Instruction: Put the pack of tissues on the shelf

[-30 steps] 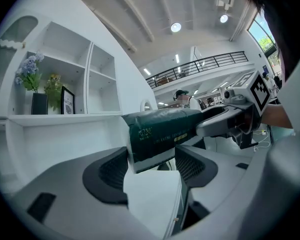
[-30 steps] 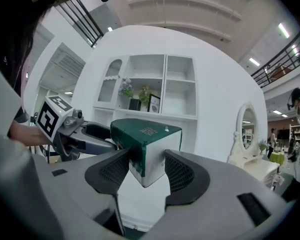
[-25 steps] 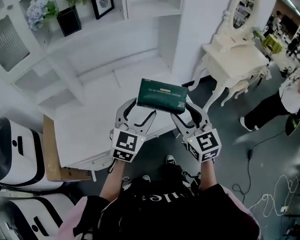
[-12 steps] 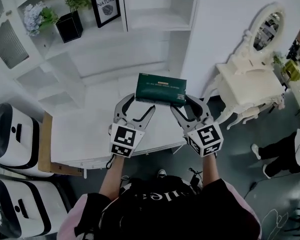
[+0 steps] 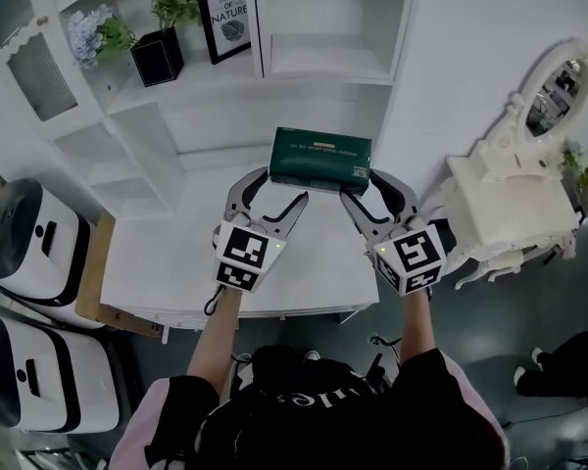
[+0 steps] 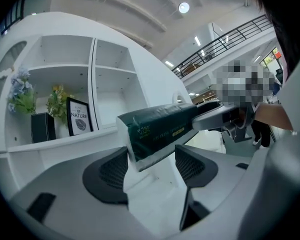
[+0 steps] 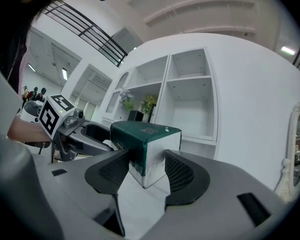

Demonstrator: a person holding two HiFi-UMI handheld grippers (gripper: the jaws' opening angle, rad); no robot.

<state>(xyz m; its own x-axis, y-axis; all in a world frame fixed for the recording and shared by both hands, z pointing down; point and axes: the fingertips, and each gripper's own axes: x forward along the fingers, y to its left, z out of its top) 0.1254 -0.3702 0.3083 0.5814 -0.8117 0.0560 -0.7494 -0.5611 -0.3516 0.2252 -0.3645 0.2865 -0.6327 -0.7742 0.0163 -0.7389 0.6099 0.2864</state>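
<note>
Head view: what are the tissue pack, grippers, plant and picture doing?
pack of tissues: held up, not yet on the shelf
left gripper: shut on its left end
right gripper: shut on its right end
potted plant: upright on the shelf
framed picture: standing beside it

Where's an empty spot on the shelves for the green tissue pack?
The right compartment, past the upright divider, is bare. So is the white counter in front of the shelves. The left compartment is crowded with blue flowers, a black plant pot and a framed picture. The tissue pack probably fits on the right.
</note>
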